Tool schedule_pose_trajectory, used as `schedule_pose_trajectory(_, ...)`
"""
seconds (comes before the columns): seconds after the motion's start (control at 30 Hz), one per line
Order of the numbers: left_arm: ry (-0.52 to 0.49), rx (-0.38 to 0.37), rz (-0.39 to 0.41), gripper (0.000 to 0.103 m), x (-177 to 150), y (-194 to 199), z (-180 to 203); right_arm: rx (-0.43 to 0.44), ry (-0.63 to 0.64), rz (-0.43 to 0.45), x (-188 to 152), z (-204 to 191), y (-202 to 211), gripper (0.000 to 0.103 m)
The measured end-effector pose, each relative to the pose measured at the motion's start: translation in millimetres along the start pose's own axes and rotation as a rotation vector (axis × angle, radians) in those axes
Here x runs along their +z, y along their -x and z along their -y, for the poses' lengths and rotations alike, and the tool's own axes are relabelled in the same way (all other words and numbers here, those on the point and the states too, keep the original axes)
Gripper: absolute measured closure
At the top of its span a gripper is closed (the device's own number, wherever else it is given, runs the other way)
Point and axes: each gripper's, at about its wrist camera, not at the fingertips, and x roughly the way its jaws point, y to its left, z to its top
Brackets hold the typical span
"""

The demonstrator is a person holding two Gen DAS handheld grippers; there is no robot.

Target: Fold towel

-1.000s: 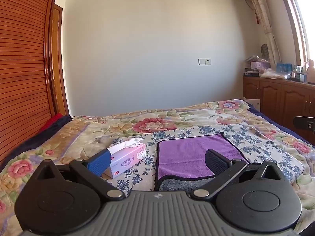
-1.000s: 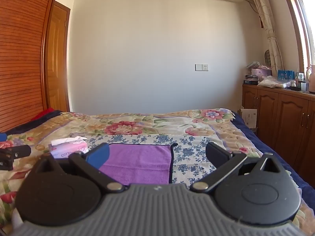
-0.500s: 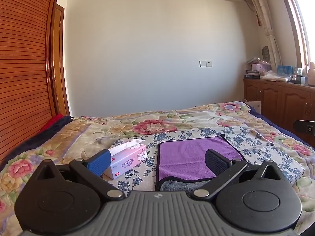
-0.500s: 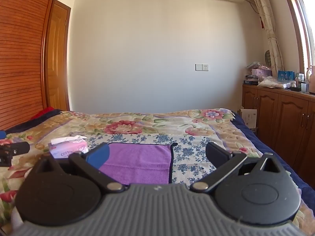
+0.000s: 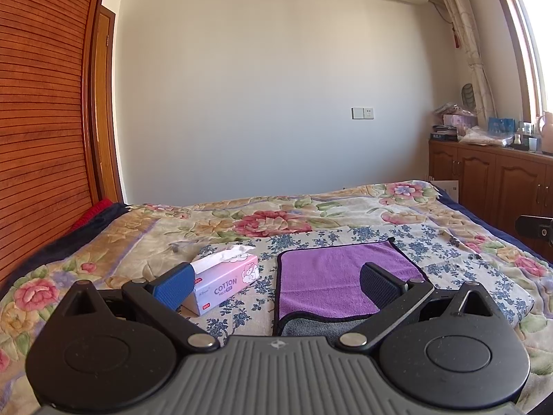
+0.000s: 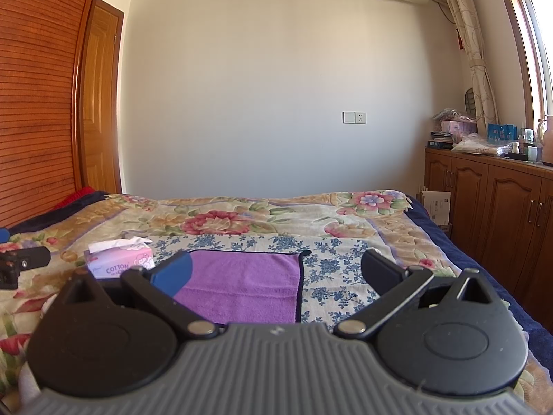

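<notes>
A purple towel [image 5: 331,273] with a dark edge lies flat on the bed; its grey underside shows at the near edge. It also shows in the right wrist view [image 6: 242,283]. My left gripper [image 5: 276,282] is open and empty, held above the towel's near left part. My right gripper [image 6: 276,273] is open and empty, above the towel's near right part. Neither gripper touches the towel.
A pink tissue box [image 5: 226,276] lies just left of the towel, also in the right wrist view [image 6: 121,263]. The floral bedspread [image 5: 269,221] covers the bed. Wooden cabinets [image 6: 501,207] stand along the right wall, a slatted wardrobe [image 5: 41,121] on the left.
Both grippers stay open. The left wrist view has tilted down slightly; the other gripper's tip has slid a little left in the right wrist view. The towel has not moved.
</notes>
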Motion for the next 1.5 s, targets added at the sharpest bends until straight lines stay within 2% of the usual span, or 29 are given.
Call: schedule_pose_trajectory(1.5,0.009,0.003,-0.005,0.000,0.2,-2.1,-5.8,0.001,0.000,-0.007,4.1,2.9,4.6,0.000)
